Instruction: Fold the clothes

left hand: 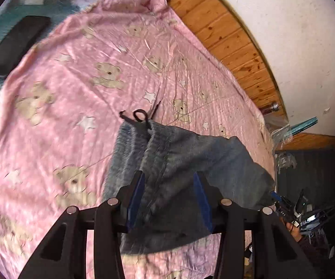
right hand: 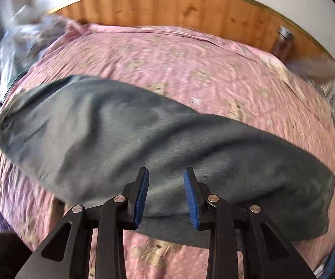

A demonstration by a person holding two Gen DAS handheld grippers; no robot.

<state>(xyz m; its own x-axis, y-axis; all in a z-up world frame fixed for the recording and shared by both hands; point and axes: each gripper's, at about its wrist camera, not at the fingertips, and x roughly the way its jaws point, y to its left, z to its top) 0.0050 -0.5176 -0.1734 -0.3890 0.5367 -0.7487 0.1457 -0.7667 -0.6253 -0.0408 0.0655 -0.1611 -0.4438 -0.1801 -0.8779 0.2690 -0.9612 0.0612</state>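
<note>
Grey fleece garment (left hand: 181, 160) lies spread on the pink teddy-bear blanket (left hand: 74, 74), black drawstring (left hand: 141, 116) at its far end. I see my left gripper (left hand: 170, 182) directly above it, jaws apart, nothing pinched. My right gripper (right hand: 166, 181) sits over the garment's near edge, jaws also spread and empty. Both views are motion-blurred.
</note>
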